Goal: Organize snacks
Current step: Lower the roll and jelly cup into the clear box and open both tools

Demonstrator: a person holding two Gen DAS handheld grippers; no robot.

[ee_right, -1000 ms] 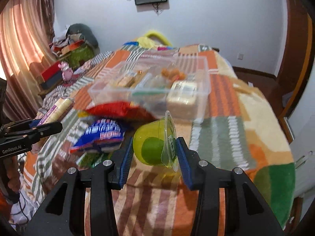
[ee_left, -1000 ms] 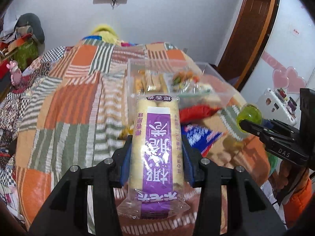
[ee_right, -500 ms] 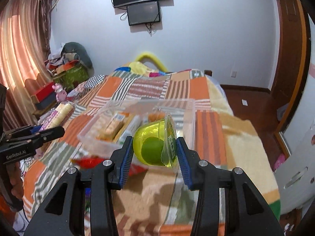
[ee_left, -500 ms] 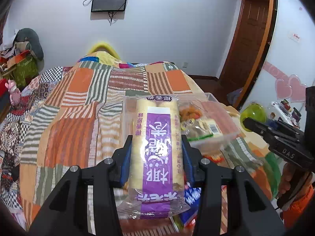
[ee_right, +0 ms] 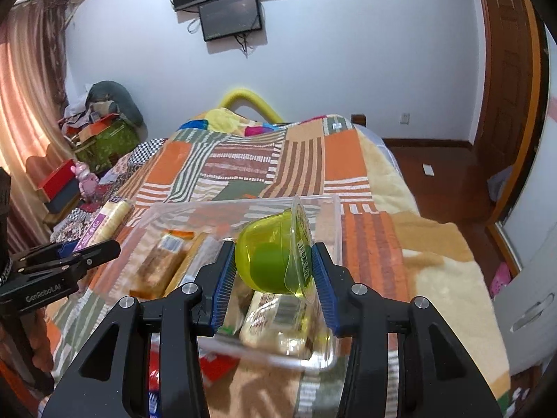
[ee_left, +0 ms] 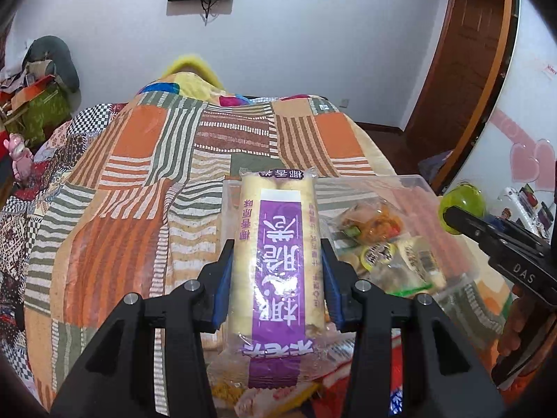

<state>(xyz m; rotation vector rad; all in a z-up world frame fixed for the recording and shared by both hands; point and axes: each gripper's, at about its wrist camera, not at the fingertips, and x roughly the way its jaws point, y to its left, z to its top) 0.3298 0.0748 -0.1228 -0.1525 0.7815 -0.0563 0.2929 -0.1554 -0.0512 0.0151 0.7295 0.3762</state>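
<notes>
A purple-labelled roll pack [ee_left: 276, 261] is clamped lengthwise between the blue pads of the left gripper [ee_left: 276, 278], held above the near left edge of a clear bin [ee_left: 417, 188]. A green jelly cup [ee_right: 275, 254], tipped on its side, is pinched in the narrowly parted jaws of the right gripper [ee_right: 273, 275], over the bin's near right part. The bin, partly filled with wrapped snacks [ee_left: 390, 254], is set on a patchwork blanket [ee_left: 139, 181]. More packets [ee_right: 216, 365] are seen on the blanket just before it.
</notes>
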